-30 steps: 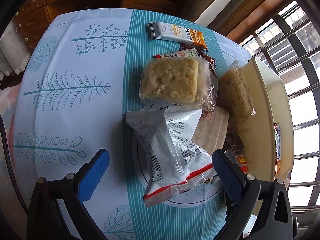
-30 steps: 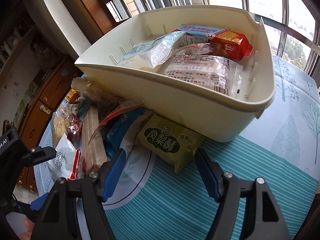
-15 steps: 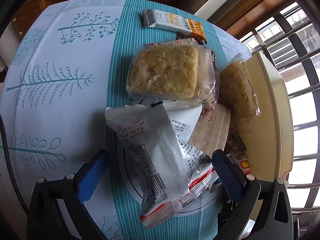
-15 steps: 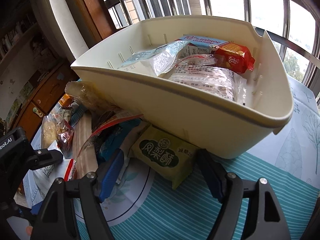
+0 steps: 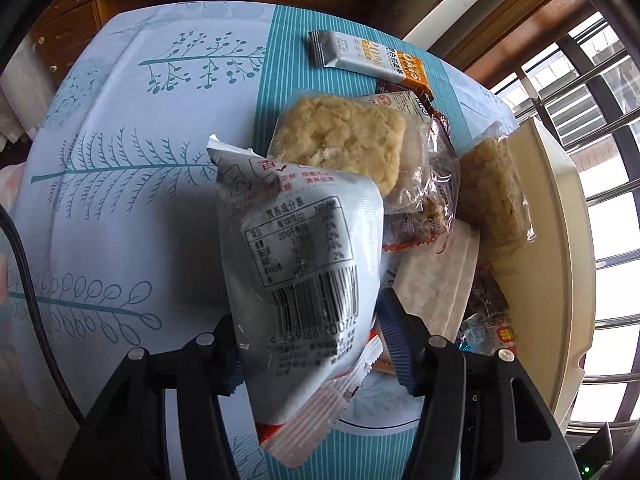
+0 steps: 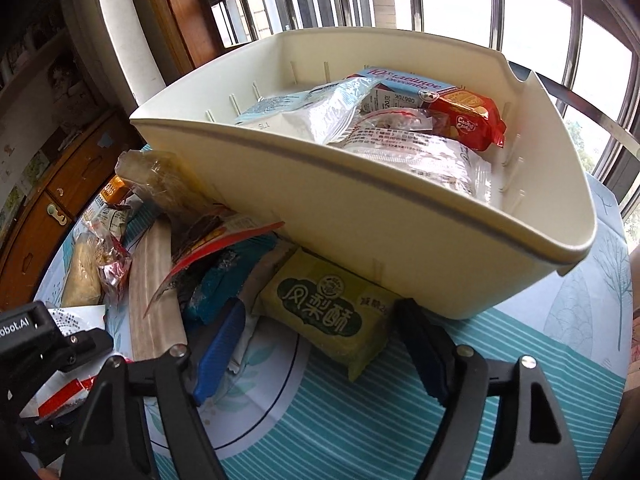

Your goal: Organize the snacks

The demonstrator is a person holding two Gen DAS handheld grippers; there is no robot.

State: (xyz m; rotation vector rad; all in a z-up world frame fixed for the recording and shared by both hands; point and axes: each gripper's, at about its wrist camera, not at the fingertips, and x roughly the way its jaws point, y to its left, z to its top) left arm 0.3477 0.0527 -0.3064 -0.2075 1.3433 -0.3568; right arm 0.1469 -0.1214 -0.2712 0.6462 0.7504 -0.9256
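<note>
My left gripper (image 5: 308, 312) is closing its jaws on a white snack packet (image 5: 296, 240) with a barcode and a red-striped end; the pads press its sides and it stands tilted above the tablecloth. My right gripper (image 6: 320, 308) is open, its jaws narrowing slightly. A green pineapple-cake packet (image 6: 332, 312) lies between its fingers, untouched, against the cream bin (image 6: 360, 208). The bin holds several packets, among them a red biscuit pack (image 6: 468, 120).
A pile of loose snacks lies left of the bin (image 5: 560, 240): two clear-wrapped crumbly cakes (image 5: 344, 140) (image 5: 496, 196), a beige packet (image 5: 440, 272) and a silver-orange bar (image 5: 368, 60). A wooden cabinet (image 6: 36, 208) stands beyond the table; barred windows are behind the bin.
The left jaws have come in from wide open onto the white packet, which went from lying flat to standing tilted. The right gripper has tipped slightly, staying over the green packet.
</note>
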